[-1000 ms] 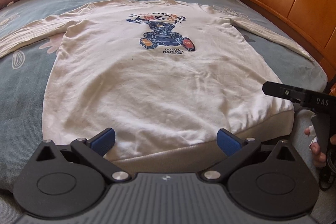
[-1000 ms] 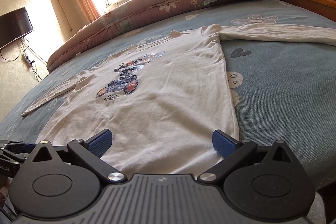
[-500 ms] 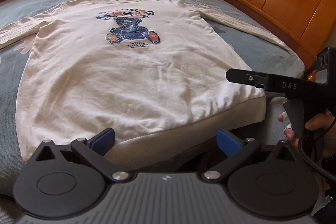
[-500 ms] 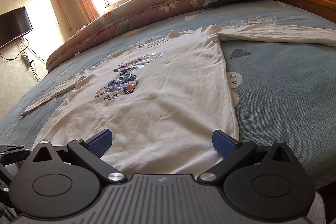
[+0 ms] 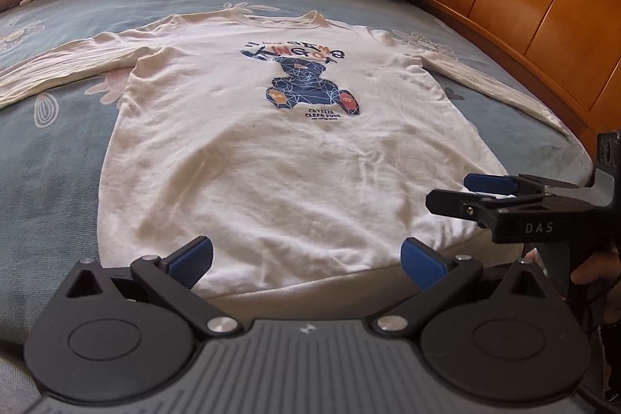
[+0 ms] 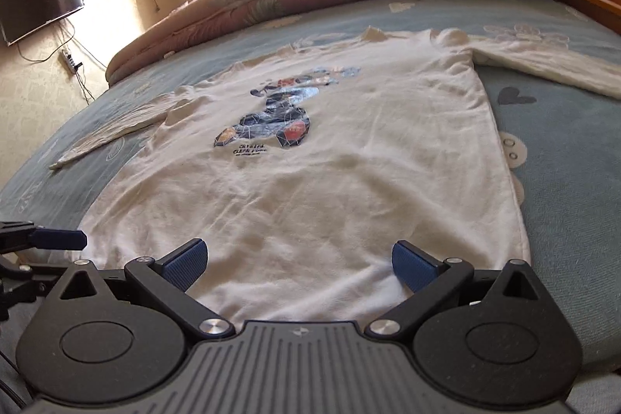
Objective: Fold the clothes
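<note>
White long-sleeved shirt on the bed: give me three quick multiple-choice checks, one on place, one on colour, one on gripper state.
1. Where is the hem of the white long-sleeved shirt with the bear print?
A. at the bed edge nearest the grippers
B. against the green pillow
C. on the floor

2. What colour is the flower-patterned bed sheet?
A. red
B. blue-grey
C. black

3. How are the left gripper and right gripper?
A. both clamped on cloth
B. both open
C. one holds a sleeve

Answers: 1 A, the hem lies just before both grippers. 2 B, blue-grey shows around the shirt. 3 B, the pads stand wide apart with nothing between them.
</note>
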Demonstrator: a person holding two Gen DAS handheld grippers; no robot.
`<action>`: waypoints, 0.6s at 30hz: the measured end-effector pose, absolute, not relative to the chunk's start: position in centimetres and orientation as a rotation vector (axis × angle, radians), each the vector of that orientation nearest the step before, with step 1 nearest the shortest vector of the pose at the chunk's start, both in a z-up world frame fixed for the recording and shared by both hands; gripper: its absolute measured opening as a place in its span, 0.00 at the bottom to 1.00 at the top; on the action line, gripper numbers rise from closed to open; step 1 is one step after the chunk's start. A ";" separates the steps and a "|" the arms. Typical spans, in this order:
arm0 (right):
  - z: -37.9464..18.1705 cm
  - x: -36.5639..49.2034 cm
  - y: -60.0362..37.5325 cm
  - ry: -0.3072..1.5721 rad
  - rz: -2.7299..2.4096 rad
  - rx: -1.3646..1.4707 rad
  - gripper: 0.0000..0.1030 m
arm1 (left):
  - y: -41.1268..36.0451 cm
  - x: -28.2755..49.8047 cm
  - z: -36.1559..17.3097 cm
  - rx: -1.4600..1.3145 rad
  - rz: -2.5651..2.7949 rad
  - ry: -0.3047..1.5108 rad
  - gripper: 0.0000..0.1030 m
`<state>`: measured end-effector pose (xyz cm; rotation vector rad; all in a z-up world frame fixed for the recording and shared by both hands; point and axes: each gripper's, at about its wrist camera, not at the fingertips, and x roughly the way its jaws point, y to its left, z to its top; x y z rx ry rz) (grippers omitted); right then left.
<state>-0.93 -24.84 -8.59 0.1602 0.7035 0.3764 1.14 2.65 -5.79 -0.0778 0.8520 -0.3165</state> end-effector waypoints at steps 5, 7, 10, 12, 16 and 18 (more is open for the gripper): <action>-8.5 -2.2 -25.0 0.703 0.379 0.067 1.00 | 2.5 1.6 -6.8 -0.080 -0.331 0.879 0.99; -8.2 -2.3 -24.9 0.729 0.363 0.038 1.00 | 2.3 1.7 -7.1 -0.073 -0.324 0.883 0.99; -7.5 -2.4 -24.2 0.767 0.336 -0.063 1.00 | 2.2 1.5 -6.8 -0.052 -0.336 0.875 0.99; -6.8 -3.3 -23.8 0.722 0.338 -0.170 1.00 | 2.0 1.3 -6.5 0.000 -0.334 0.858 0.99; -6.2 -5.4 -22.1 0.639 0.407 -0.451 1.00 | 1.4 0.7 -6.2 0.162 -0.321 0.814 0.99; -6.7 -6.5 -20.8 0.604 0.459 -0.599 1.00 | 1.0 0.3 -6.1 0.247 -0.339 0.787 0.99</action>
